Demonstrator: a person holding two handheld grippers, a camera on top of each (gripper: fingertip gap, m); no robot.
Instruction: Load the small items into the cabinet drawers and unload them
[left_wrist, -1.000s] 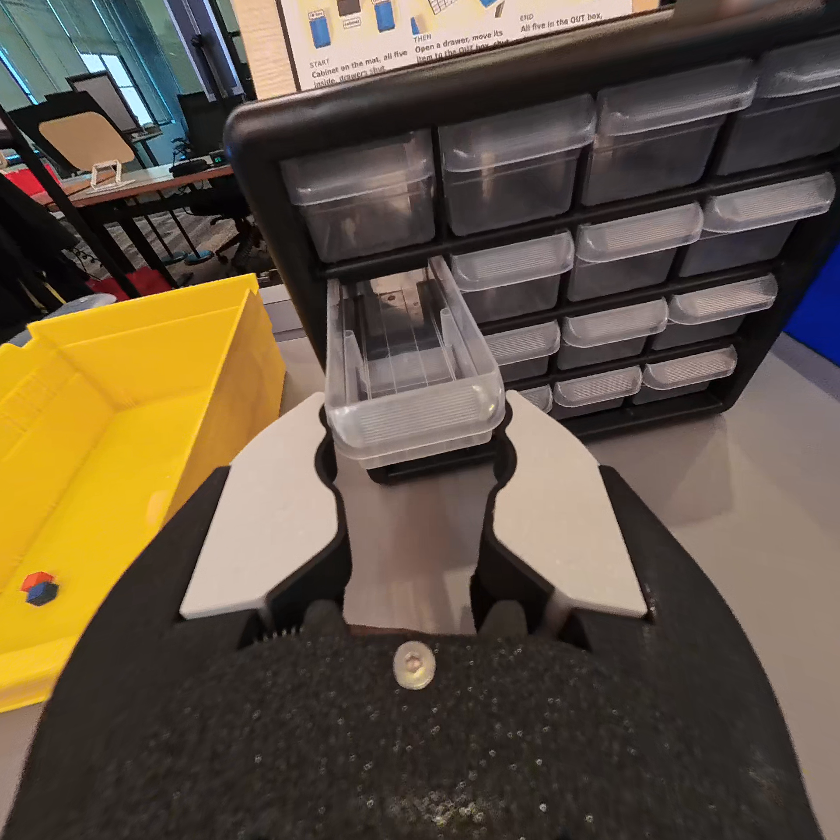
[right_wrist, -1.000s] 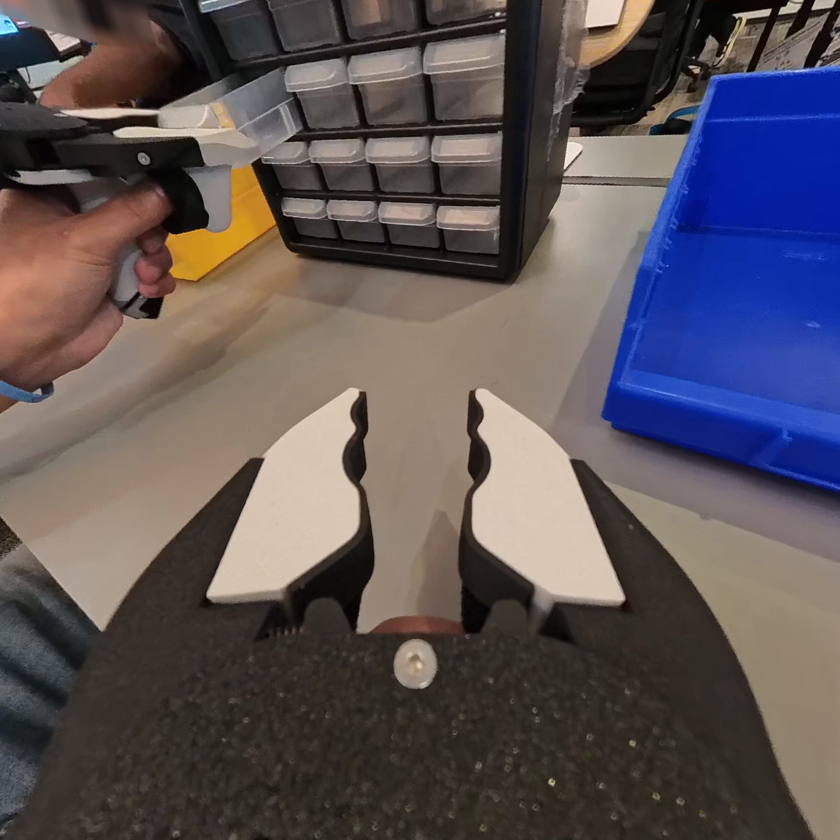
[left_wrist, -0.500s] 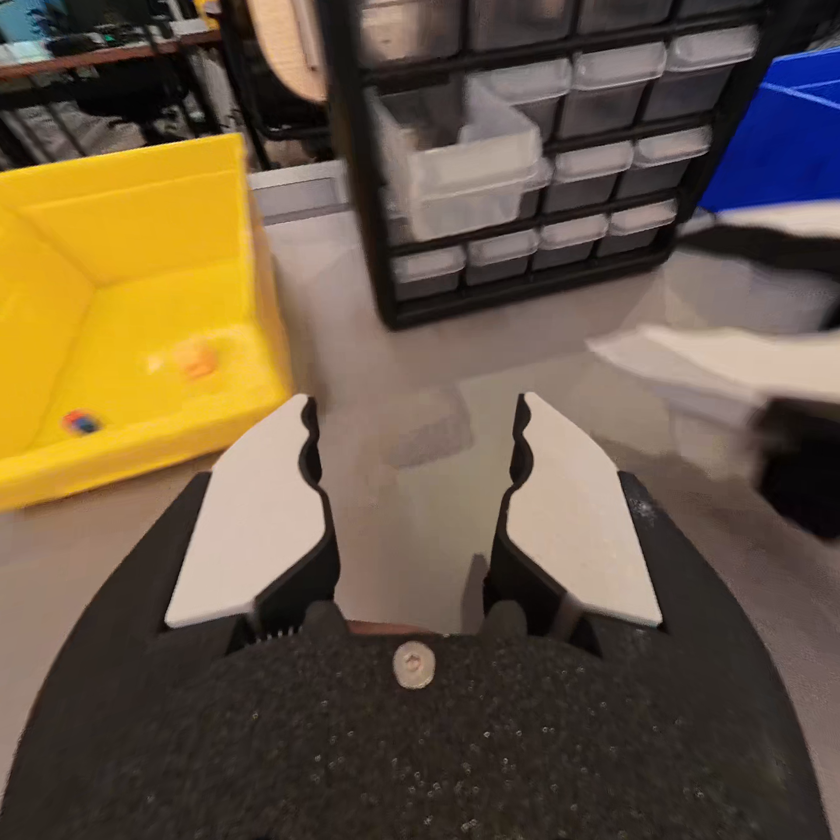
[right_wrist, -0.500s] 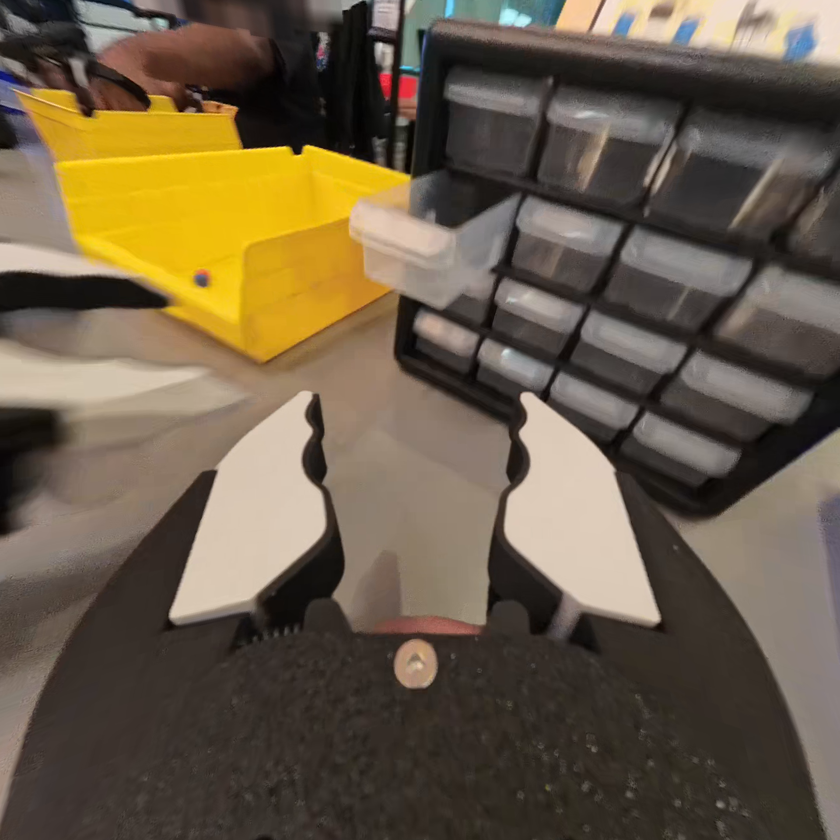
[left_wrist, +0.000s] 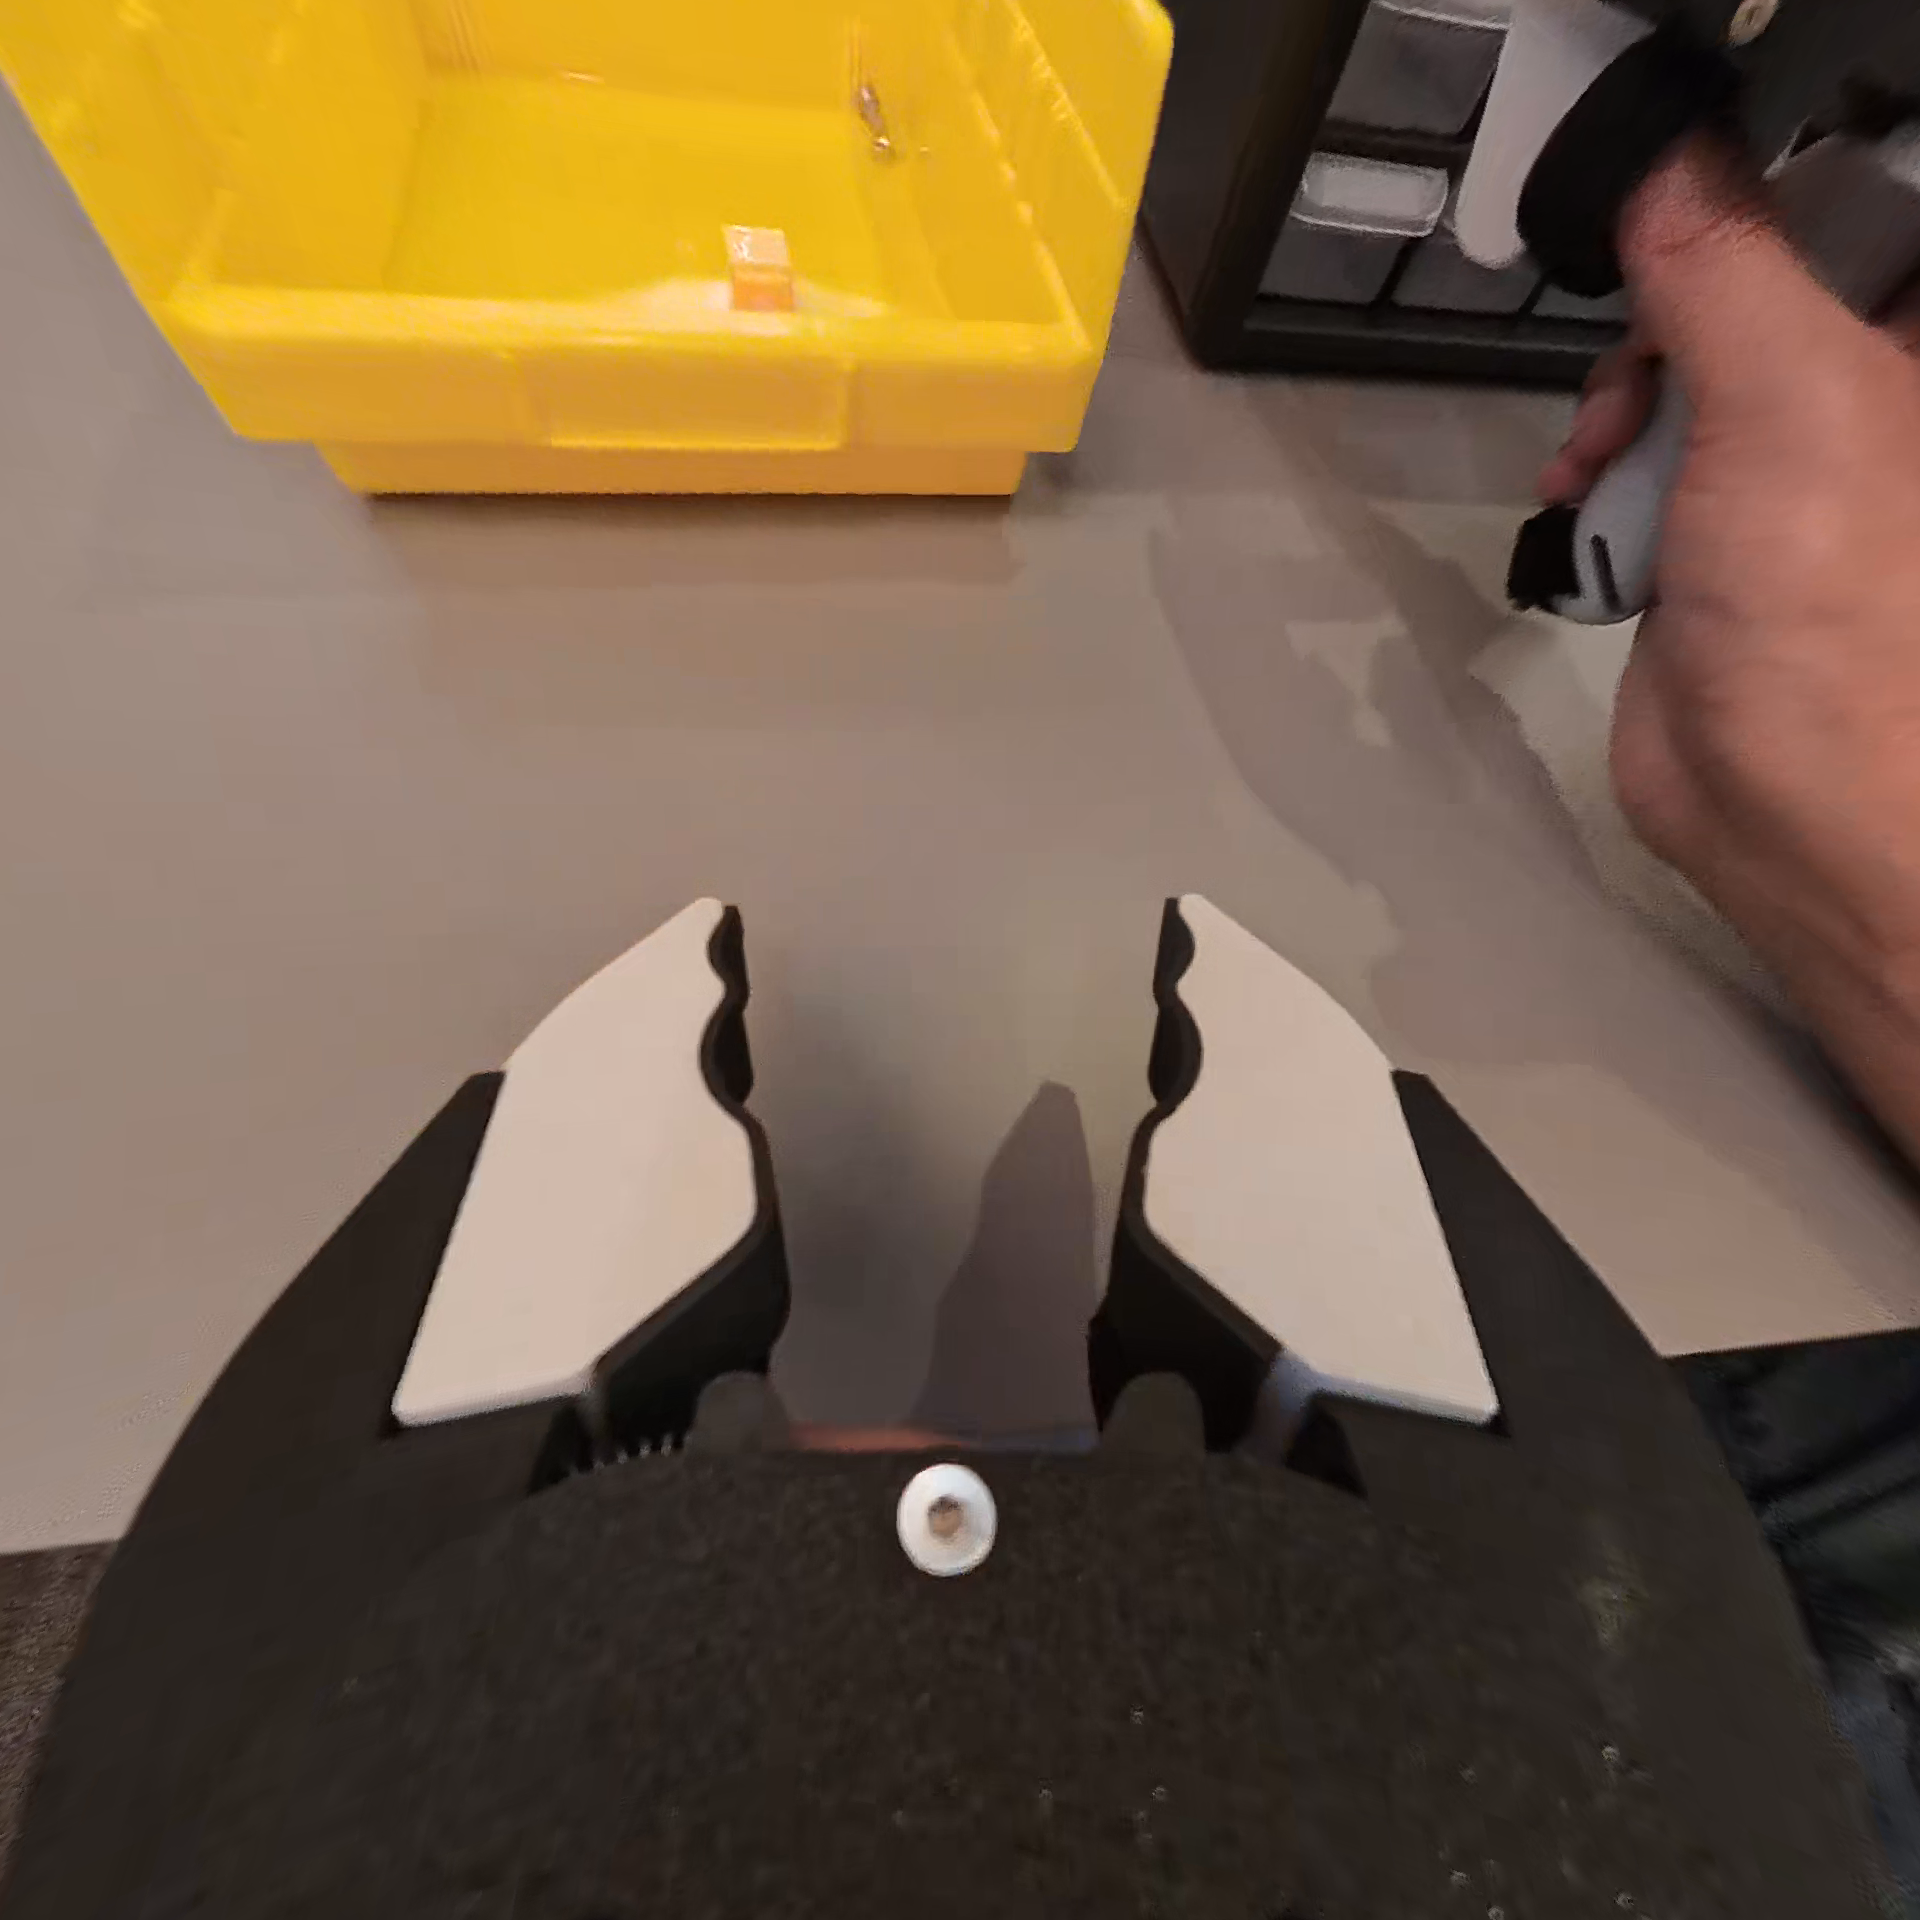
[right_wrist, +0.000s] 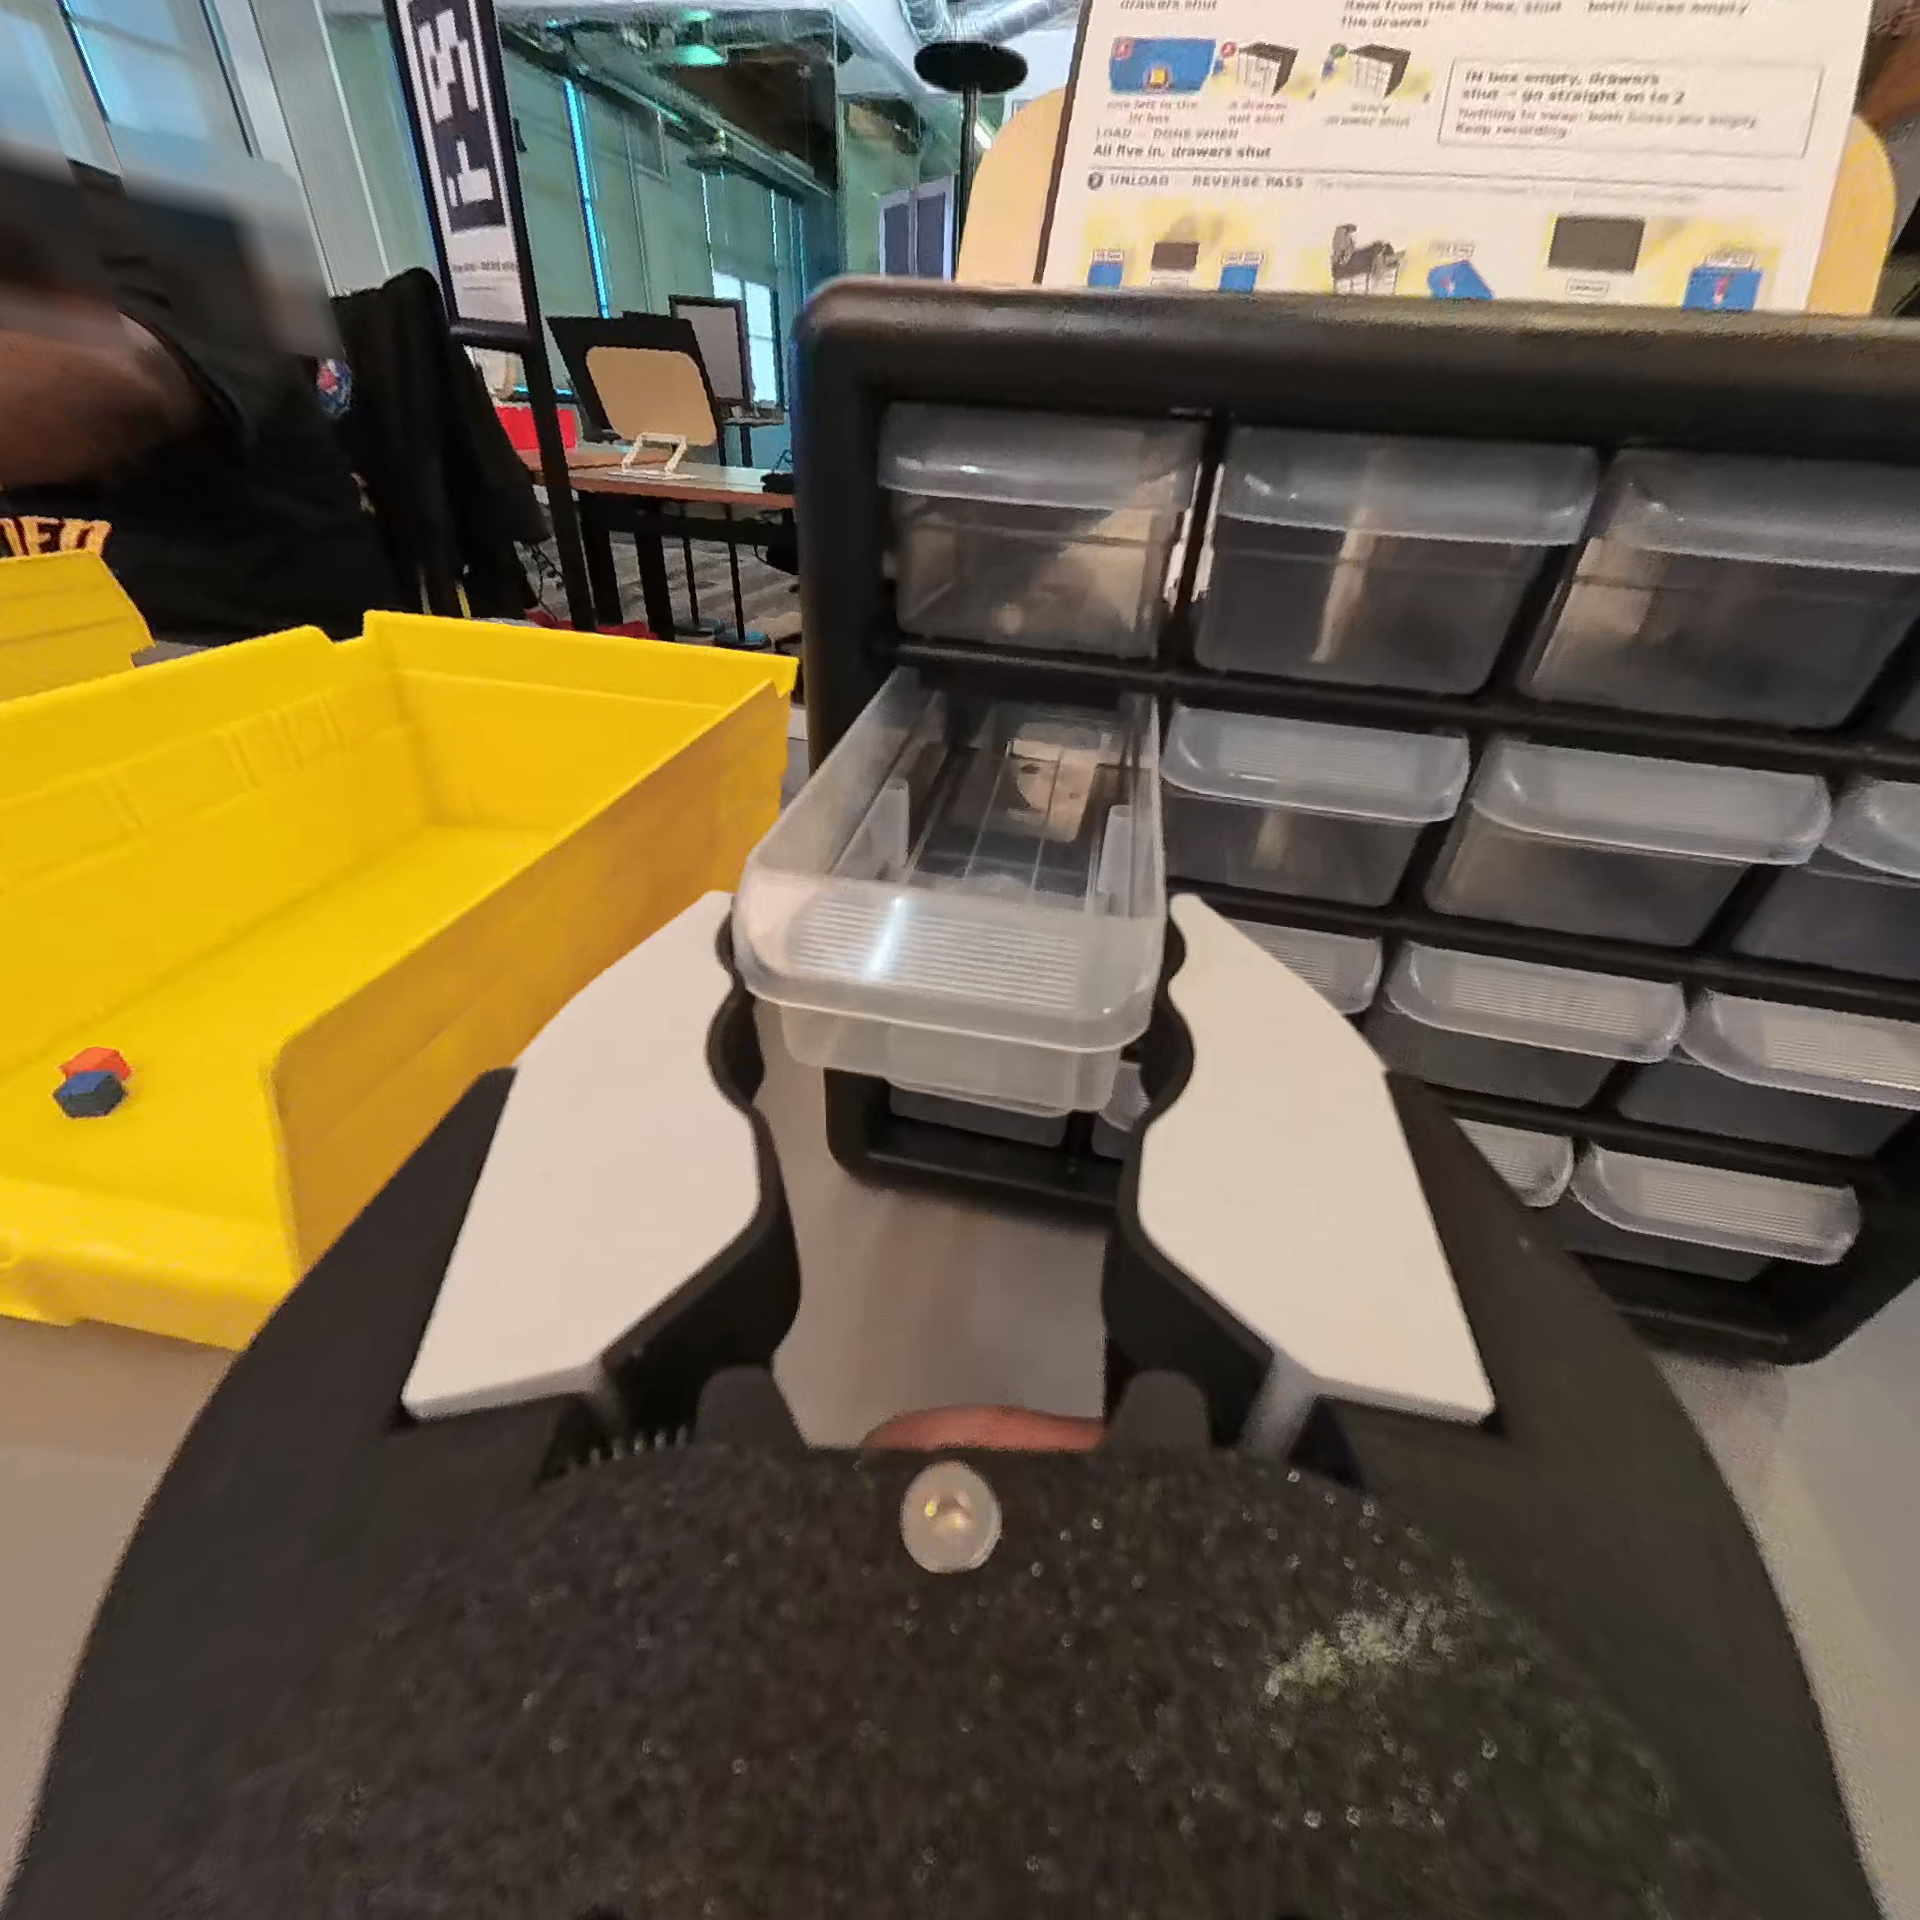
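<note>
The black cabinet (right_wrist: 1351, 353) holds rows of clear drawers. One drawer (right_wrist: 956, 862) in the left column is pulled out, and I see nothing inside it. My right gripper (right_wrist: 948, 935) is open, with its fingertips on either side of that drawer's front lip. My left gripper (left_wrist: 948, 925) is open and empty, low over the grey table and pointing at the yellow bin (left_wrist: 675, 395). An orange block (left_wrist: 758, 265) and a small metal piece (left_wrist: 873, 120) lie in the bin. A red and blue item (right_wrist: 91, 1081) also lies in the bin.
A hand (left_wrist: 1766, 623) holding the right gripper's handle fills the right edge of the left wrist view, by the cabinet's lower corner (left_wrist: 1226, 208). The yellow bin (right_wrist: 343, 1122) stands just left of the cabinet. An instruction poster (right_wrist: 1455, 135) stands behind it. The right tips stand about 20 cm off the orange block (left_wrist: 758, 265).
My left gripper let go of the drawer, drew back and turned down toward the yellow bin. My right gripper swung from the bare table to the pulled-out drawer and now flanks its front.
</note>
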